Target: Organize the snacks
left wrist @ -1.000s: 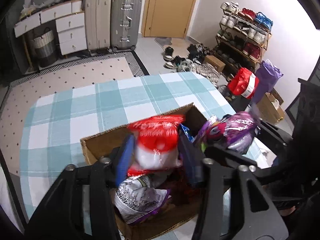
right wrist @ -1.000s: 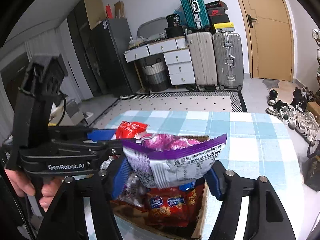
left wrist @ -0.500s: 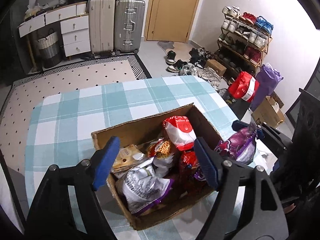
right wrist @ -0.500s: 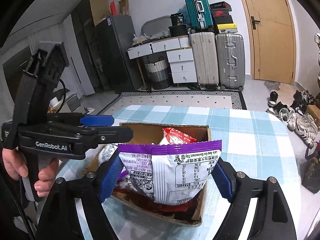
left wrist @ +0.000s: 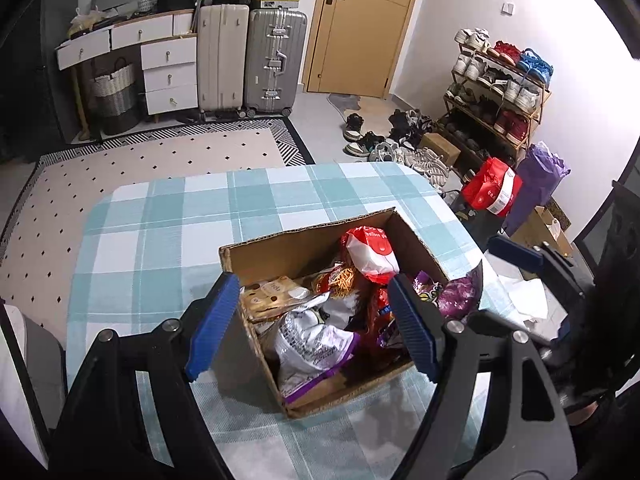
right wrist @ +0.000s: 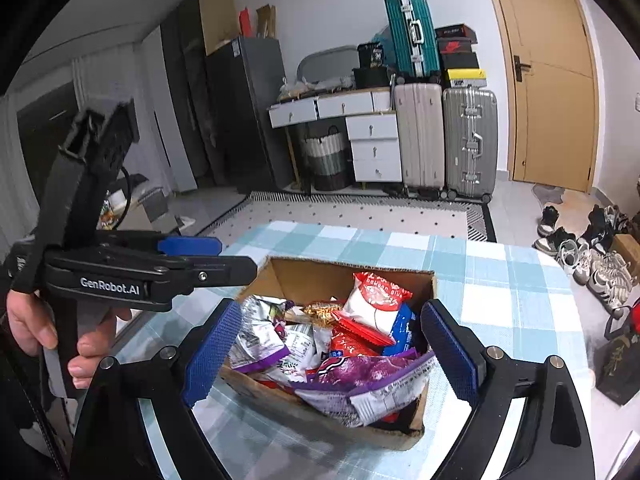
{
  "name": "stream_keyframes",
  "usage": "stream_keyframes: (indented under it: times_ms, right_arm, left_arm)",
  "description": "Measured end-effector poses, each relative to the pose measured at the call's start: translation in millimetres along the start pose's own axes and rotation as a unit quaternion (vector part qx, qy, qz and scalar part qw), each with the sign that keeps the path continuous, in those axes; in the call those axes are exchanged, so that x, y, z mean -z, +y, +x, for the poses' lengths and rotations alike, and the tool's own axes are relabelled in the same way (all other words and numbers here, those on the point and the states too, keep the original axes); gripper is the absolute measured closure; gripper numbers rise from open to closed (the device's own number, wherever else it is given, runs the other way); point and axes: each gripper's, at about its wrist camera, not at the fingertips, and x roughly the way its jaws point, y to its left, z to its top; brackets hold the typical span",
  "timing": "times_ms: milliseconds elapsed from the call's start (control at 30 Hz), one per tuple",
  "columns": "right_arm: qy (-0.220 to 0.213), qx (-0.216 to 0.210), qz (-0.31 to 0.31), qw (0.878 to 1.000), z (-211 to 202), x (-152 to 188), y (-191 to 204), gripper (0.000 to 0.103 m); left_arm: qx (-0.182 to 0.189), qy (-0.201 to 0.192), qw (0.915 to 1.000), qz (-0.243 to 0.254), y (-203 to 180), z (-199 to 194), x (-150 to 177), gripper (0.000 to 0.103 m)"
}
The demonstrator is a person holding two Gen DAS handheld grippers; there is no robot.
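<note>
An open cardboard box (left wrist: 304, 246) of snack bags stands on the checked tablecloth; it also shows in the right wrist view (right wrist: 352, 268). A red and white bag (left wrist: 370, 254) leans upright at its far side, also seen from the right (right wrist: 376, 304). A purple bag (right wrist: 368, 386) lies on top at the box's near edge, partly visible in the left wrist view (left wrist: 456, 292). My left gripper (left wrist: 310, 326) is open and empty above the box. My right gripper (right wrist: 330, 354) is open and empty just above the purple bag.
The table (left wrist: 168, 224) has a teal and white checked cloth. The left gripper's body and the hand holding it (right wrist: 120, 276) sit left of the box. Suitcases (left wrist: 256, 56), drawers, a shoe rack (left wrist: 496, 92) and bags on the floor stand beyond the table.
My left gripper opened and dropped the red and white bag into the box, then drew back. My right gripper opened and released the purple bag onto the box's contents.
</note>
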Motion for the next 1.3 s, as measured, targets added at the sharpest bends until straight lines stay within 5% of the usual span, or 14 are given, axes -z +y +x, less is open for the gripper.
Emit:
stream_keyframes:
  times_ms: [500, 733, 1300]
  right_arm:
    - [-0.075, 0.03, 0.008, 0.997, -88, 13, 10, 0.005]
    - [-0.099, 0.046, 0.005, 0.994, -117, 34, 18, 0.003]
    - [-0.124, 0.082, 0.006, 0.989, -145, 93, 22, 0.001]
  left_arm:
    - [-0.076, -0.078, 0.994, -0.012, 2, -73, 47, 0.016]
    - [-0.105, -0.105, 0.9886, -0.027, 10, -92, 80, 0.001]
    - [-0.131, -0.184, 0.9737, -0.032, 13, -88, 144, 0.001]
